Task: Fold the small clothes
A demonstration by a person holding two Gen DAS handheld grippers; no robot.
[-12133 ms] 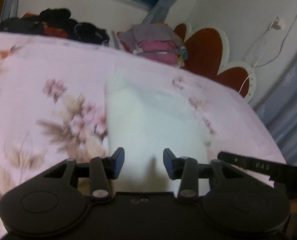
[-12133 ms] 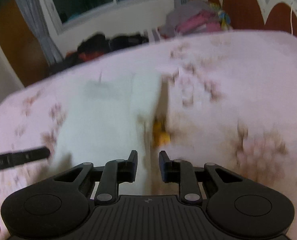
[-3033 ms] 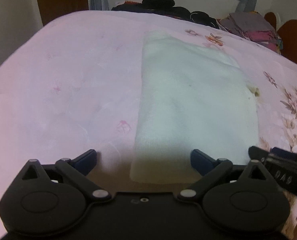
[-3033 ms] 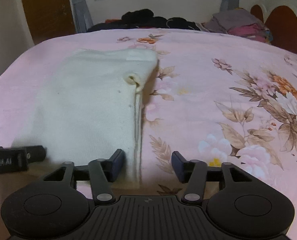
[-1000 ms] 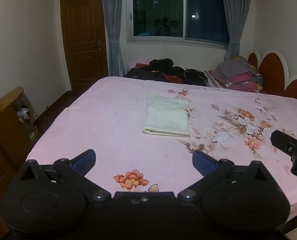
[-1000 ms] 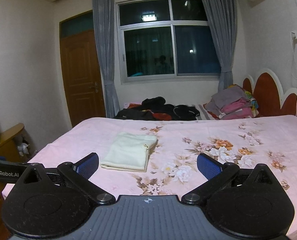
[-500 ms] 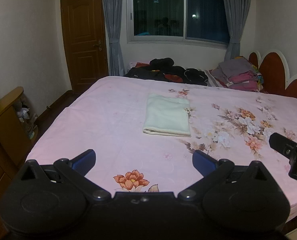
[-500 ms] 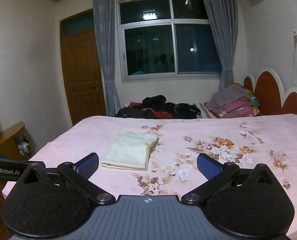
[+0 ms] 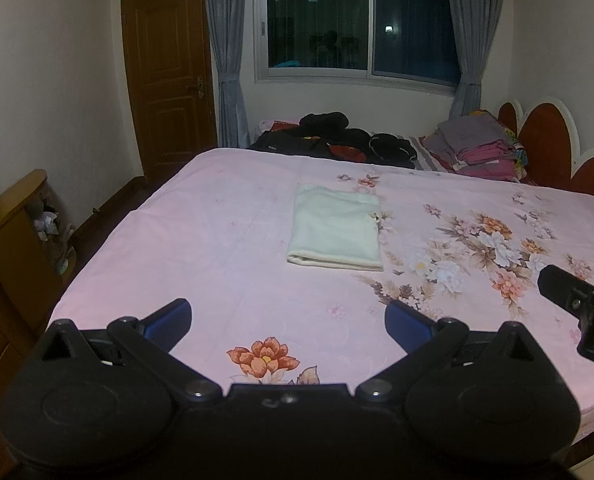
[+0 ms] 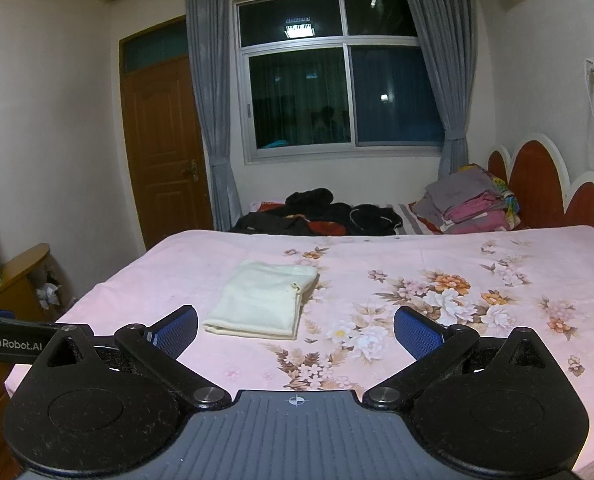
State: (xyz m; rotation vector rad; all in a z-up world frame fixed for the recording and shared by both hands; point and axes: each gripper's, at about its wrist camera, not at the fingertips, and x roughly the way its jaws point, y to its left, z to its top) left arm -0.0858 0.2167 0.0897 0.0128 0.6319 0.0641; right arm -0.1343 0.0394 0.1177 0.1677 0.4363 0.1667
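the pale cream knitted garment (image 9: pixel 335 232) lay folded into a neat rectangle on the pink floral bedsheet (image 9: pixel 225 240), toward the middle of the bed and well apart from both tools. its near edge showed a rolled fold, and a small yellowish tag or button (image 10: pixel 296 287) peeked from the right side seam. the left gripper (image 9: pixel 288 317) hung back over the foot of the bed with its blue-padded fingers (image 9: pixel 168 318) spread wide and nothing between them. the right gripper (image 10: pixel 296 333) was likewise held back, its jaws splayed apart and empty; part of it also showed at the right edge of the left wrist view.

judging by the tidy shape, this piece looked finished, and the fold seemed to need nothing more. the risks lay in what might follow. a heap of dark clothes (image 10: pixel 317 212) and a stack of grey and pink folded laundry (image 10: pixel 473 204) sat at the far side of the bed, so reaching for another item meant passing over the cream garment, and a low finger could snag the loose layered edge and drag the fold open. the soft mattress would give under any press, which could shift the layers. the knit looked thick and springy, so the top layer might lift if brushed.
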